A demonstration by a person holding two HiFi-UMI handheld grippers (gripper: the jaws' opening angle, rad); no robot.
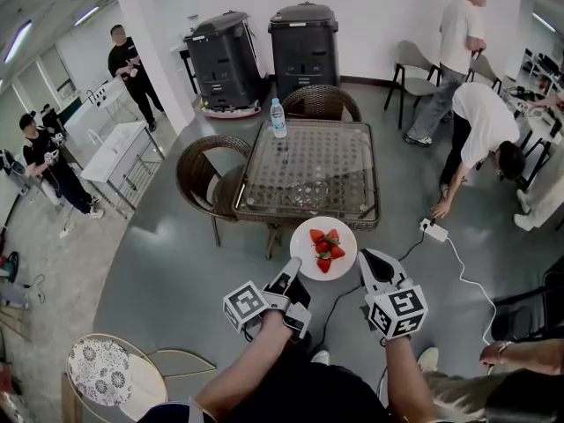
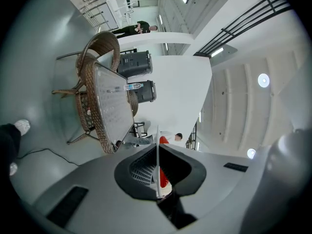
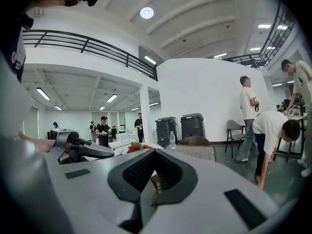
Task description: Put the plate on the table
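A white plate (image 1: 301, 250) carrying several strawberries (image 1: 326, 248) hangs in the air just in front of the near edge of the wicker table with a glass top (image 1: 308, 170). My left gripper (image 1: 290, 281) is shut on the plate's near-left rim. In the left gripper view the plate (image 2: 157, 155) shows edge-on as a thin white line between the jaws, with a strawberry (image 2: 164, 177) beside it. My right gripper (image 1: 369, 263) sits just right of the plate, apart from it, shut with nothing in it. The right gripper view looks across the strawberries (image 3: 136, 148) toward the table (image 3: 195, 152).
A water bottle (image 1: 278, 118) stands on the table's far left corner. Wicker chairs (image 1: 201, 176) stand at its left and far sides. Two black bins (image 1: 303, 49) stand against the wall. A power strip (image 1: 434, 230) with its cable lies on the floor at the right, near a bending person (image 1: 483, 135).
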